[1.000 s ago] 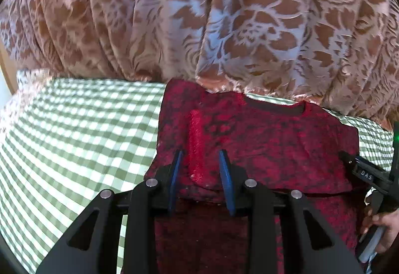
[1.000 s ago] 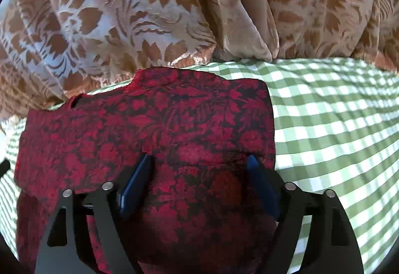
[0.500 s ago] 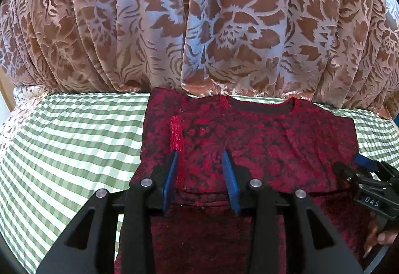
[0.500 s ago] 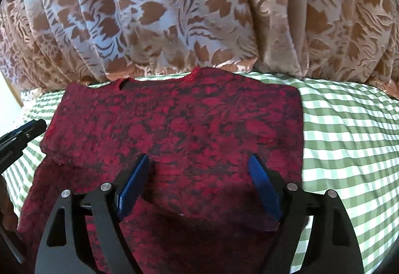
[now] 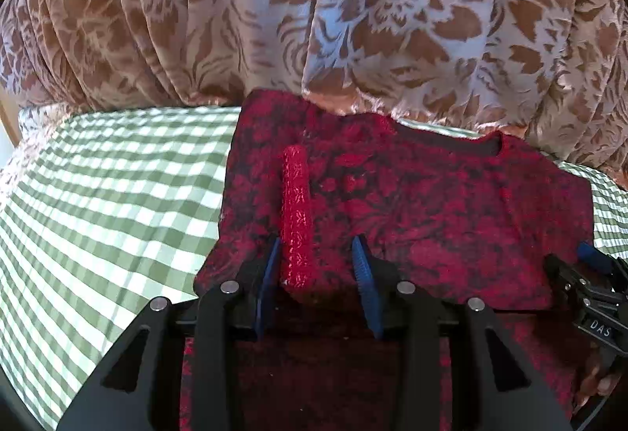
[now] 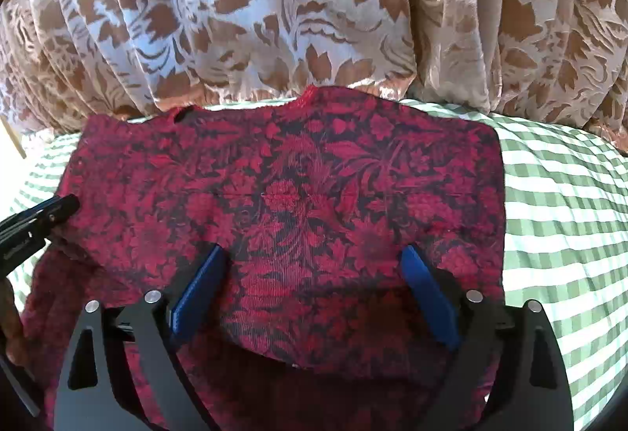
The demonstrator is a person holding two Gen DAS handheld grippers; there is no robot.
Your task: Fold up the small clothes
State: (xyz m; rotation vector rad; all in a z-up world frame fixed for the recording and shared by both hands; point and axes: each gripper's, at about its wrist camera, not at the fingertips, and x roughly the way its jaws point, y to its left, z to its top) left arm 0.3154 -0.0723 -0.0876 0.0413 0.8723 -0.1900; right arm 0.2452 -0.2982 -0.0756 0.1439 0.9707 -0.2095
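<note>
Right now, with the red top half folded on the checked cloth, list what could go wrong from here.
1. The left tongs are opening around the red knit cuff; the cuff may catch a pad and drag the folded sleeve out.
2. The right tongs are opening just over the red floral top; pulling away low may ruffle the fold.
3. The top's neckline touches the floral curtain, which may snag it during the next fold.
</note>
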